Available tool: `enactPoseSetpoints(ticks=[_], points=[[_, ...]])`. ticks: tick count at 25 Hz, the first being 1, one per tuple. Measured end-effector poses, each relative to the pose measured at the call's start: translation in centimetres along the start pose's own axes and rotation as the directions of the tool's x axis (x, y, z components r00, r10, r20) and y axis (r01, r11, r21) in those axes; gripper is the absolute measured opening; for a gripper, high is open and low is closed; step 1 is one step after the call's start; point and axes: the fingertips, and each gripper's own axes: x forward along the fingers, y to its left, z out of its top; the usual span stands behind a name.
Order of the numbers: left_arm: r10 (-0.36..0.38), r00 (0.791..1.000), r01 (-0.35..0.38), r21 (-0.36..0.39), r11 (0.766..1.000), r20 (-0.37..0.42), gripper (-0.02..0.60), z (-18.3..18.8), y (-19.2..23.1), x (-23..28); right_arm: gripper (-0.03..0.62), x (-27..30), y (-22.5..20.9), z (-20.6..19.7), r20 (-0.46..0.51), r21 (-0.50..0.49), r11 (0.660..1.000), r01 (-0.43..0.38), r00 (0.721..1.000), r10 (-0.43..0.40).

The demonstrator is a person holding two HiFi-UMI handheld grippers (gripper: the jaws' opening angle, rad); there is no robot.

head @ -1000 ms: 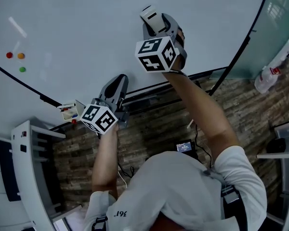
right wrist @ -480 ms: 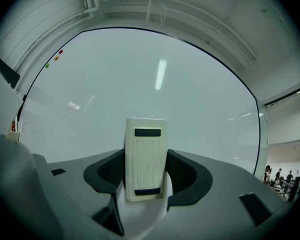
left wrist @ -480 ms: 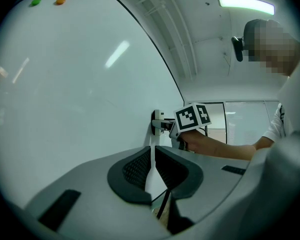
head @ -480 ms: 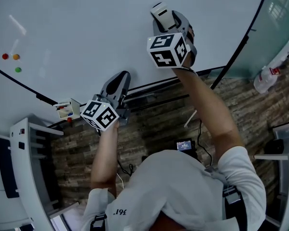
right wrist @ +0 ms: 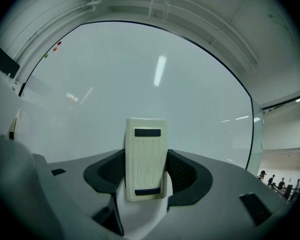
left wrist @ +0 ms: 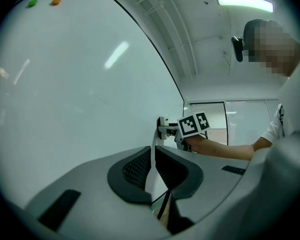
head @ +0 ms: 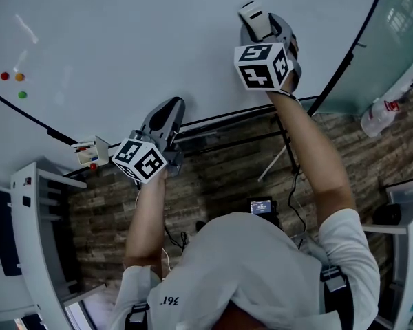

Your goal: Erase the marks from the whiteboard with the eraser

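1. Upper left of the head view: three round magnets (head: 19, 76), red, orange and green, sit on the one whiteboard (head: 124, 33). No pen marks can be made out anywhere on it, only light streaks.
2. Left of centre: the left hand-held gripper (head: 171, 106) hangs low near the board's lower edge, its jaws pressed almost together with nothing between them.
3. Right of centre: the right hand-held gripper (head: 267, 26) pinches the single cream eraser (right wrist: 146, 156). The eraser's long axis runs along the jaws and points at the board.
4. Deciding relation: the board lies straight ahead of the eraser, which appears to meet its surface. The right hand is the one placed to wipe, and the magnets lie well apart to its left.
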Motion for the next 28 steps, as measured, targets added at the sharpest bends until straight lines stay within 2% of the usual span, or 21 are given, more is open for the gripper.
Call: enactPoseSetpoints(ticks=[5,17,20,28], points=[[-0.006,1.0,0.006,0.004,1.0,0.006,0.032,0.0,-1.0,0.9,0.264,-0.5,-3.7,-2.1,-0.027,0.047,0.999,0.016,1.0,-0.015],[-0.039,0.999,0.039,0.011,0.999,-0.002,0.032,-0.8,-5.2,4.9,0.264,-3.3,-10.3,-5.2,-0.006,0.062,0.998,0.032,0.999,-0.031],[-0.048,0.999,0.048,0.023,0.999,0.001,0.032,-0.8,-6.1,5.5,0.264,-4.0,-11.1,-5.7,0.011,0.087,0.996,0.014,1.0,-0.015],[0.002,1.0,-0.002,0.017,1.0,-0.004,0.032,-1.5,-7.5,4.7,0.264,-6.1,-11.7,-6.8,0.046,0.089,0.994,-0.056,0.998,0.052]])
